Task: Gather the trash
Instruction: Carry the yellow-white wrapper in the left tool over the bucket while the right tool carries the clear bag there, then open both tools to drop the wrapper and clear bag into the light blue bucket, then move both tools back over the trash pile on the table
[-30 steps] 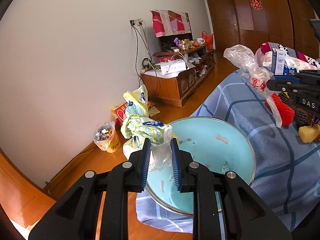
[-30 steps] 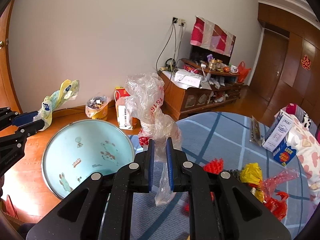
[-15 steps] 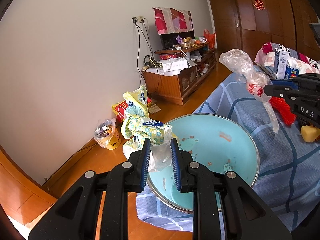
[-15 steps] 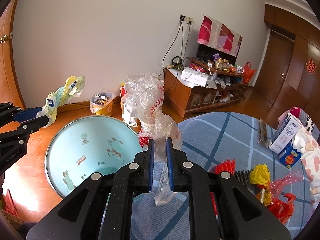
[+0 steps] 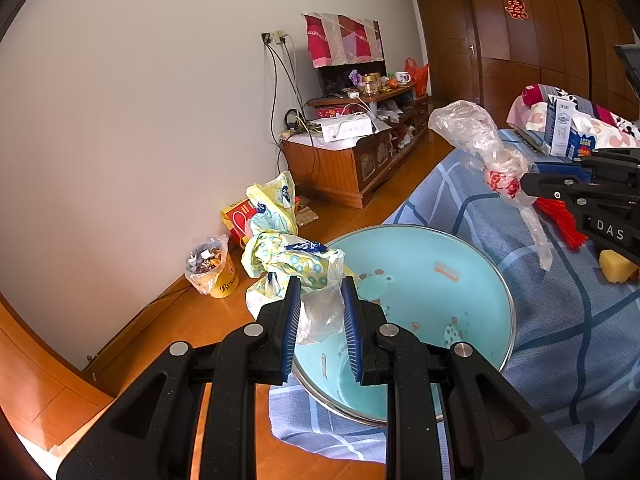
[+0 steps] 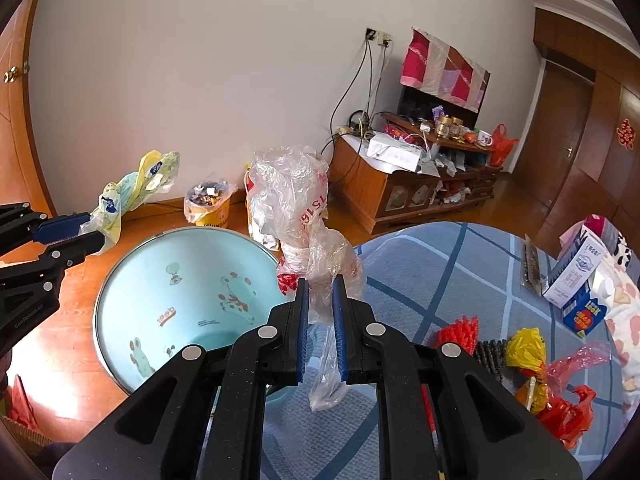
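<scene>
Right wrist view: jaws clamped on clear plastic bag [image 6: 304,240], left jaws on yellow wrapper [image 6: 132,192], turquoise basin [image 6: 132,280] between.

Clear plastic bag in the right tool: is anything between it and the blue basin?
Nothing visible. The clear plastic bag hangs from the right tool beside the blue basin, whose inside holds no trash. The left tool grips a patterned bag at the opposite rim.

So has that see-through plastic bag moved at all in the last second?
Yes. In the left wrist view the clear plastic bag in the right gripper has come closer to the blue basin, away from the milk carton.
</scene>
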